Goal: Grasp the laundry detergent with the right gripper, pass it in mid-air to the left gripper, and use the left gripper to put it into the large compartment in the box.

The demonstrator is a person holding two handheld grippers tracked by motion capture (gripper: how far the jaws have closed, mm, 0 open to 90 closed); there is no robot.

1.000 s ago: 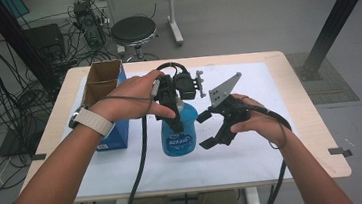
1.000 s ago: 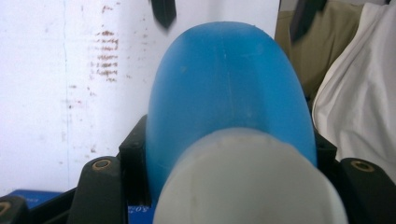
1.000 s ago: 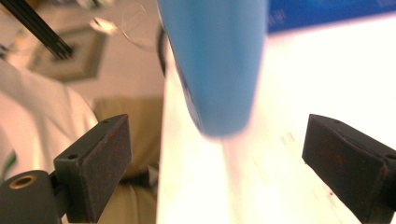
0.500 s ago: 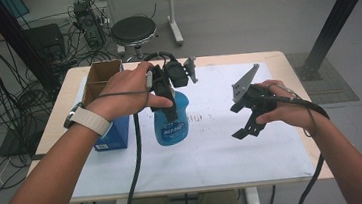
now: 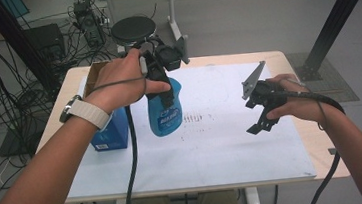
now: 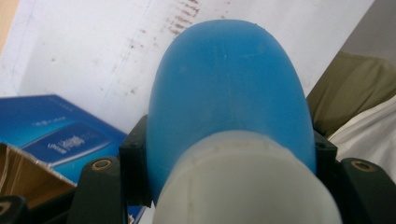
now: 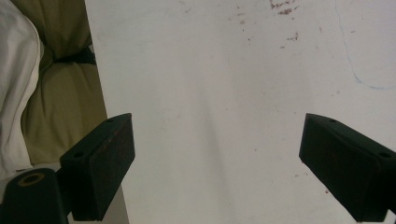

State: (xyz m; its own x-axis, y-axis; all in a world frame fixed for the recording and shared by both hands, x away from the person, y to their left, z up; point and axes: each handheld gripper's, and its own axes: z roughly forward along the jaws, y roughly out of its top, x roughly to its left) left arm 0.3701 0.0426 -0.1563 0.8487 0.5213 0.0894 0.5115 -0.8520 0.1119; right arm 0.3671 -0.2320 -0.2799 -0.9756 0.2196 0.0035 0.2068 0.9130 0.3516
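Note:
A blue spray bottle point(image 5: 165, 118) with a white label hangs over the left part of the white sheet point(image 5: 224, 153). My left gripper point(image 5: 167, 99) is shut on its upper body from above. In the left gripper view the black jaws press both sides of the blue bottle point(image 6: 229, 84), just below its white collar point(image 6: 247, 186). My right gripper point(image 5: 261, 118) hovers over the right half of the sheet, well apart from the bottle. Its jaws stand wide open with nothing between them, and the right gripper point(image 7: 219, 172) looks down on bare white sheet point(image 7: 224, 93).
A blue box point(image 5: 114, 131) lies at the table's left, beside the bottle, with an open cardboard box point(image 5: 98, 70) behind it. The wooden table point(image 5: 285, 57) ends just past the sheet. A black stool point(image 5: 134, 28) and cables stand beyond the far edge, a black post point(image 5: 337, 21) at the right.
My left gripper carried the bottle to the left and farther back. My right gripper drew away from the bottle to the right, jaws still open.

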